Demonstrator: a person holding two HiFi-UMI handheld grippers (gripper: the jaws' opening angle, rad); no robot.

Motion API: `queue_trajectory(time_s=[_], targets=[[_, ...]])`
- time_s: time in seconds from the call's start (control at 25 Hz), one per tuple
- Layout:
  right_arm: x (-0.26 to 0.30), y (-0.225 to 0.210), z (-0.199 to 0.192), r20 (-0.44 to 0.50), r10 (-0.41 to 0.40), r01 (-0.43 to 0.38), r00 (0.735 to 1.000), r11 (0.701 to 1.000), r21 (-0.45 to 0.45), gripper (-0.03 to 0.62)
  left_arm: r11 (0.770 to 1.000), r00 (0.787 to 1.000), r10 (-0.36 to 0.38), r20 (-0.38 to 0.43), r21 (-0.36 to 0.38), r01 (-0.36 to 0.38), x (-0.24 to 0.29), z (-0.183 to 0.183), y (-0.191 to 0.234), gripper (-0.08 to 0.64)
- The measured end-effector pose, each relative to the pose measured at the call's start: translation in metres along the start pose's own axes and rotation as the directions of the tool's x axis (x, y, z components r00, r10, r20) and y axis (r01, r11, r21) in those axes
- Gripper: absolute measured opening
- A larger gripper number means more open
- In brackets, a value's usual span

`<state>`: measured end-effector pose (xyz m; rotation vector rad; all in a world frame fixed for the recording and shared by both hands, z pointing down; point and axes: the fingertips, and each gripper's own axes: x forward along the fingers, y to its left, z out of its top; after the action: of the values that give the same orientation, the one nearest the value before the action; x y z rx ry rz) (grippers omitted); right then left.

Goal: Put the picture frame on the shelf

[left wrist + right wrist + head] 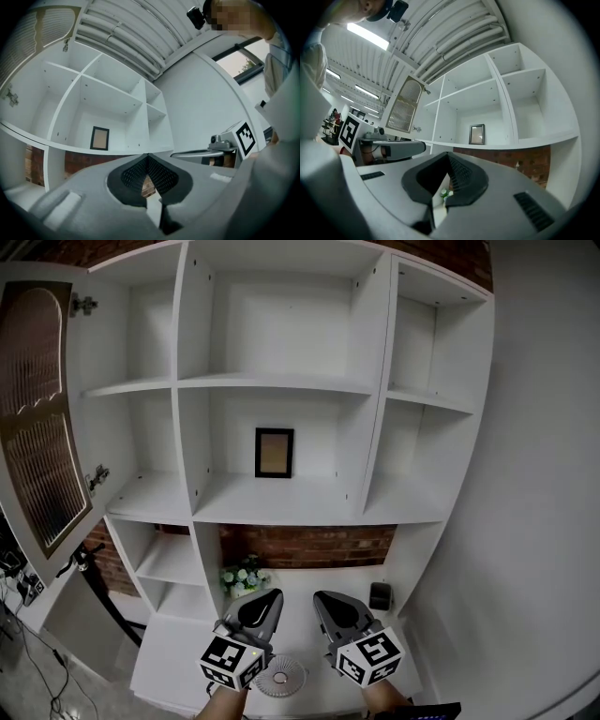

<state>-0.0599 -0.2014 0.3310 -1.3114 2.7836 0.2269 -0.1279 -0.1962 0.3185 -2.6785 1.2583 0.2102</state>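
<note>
A small black picture frame (274, 453) stands upright against the back wall of the middle shelf compartment; it also shows in the left gripper view (99, 138) and the right gripper view (476, 134). Both grippers hang low in front of the unit, well below and apart from the frame. My left gripper (266, 598) is shut with nothing between its jaws (147, 157). My right gripper (323, 600) is shut and empty too (449, 157). They sit side by side, tips pointing at the shelves.
The white shelf unit (281, 512) has several open compartments. A cabinet door (37, 409) with a slatted panel stands open at the left. Below are a flower bunch (242, 577), a small dark object (381, 595) and a round fan (279, 677) on the counter.
</note>
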Motion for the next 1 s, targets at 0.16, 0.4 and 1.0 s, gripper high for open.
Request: queue_trajectory(time_s=[0.16, 0.4, 1.0], targets=[[-0.012, -0.003, -0.018, -0.022, -0.014, 0.015, 1.000, 0.998, 0.059, 0.015, 0.999, 1.000, 0.012, -0.004, -0.032, -0.012, -0.005, -0.013, -0.005, 0.009], [-0.022, -0.007, -0.020, -0.030, 0.003, -0.001, 1.000, 0.998, 0.067, 0.015, 0.997, 0.999, 0.032, -0.027, -0.068, -0.033, -0.008, -0.031, -0.012, 0.010], [-0.028, -0.008, -0.016, -0.011, 0.016, -0.015, 1.000, 0.995, 0.100, 0.014, 0.997, 0.999, 0.038, 0.003, -0.068, -0.038, -0.013, -0.018, -0.023, 0.009]])
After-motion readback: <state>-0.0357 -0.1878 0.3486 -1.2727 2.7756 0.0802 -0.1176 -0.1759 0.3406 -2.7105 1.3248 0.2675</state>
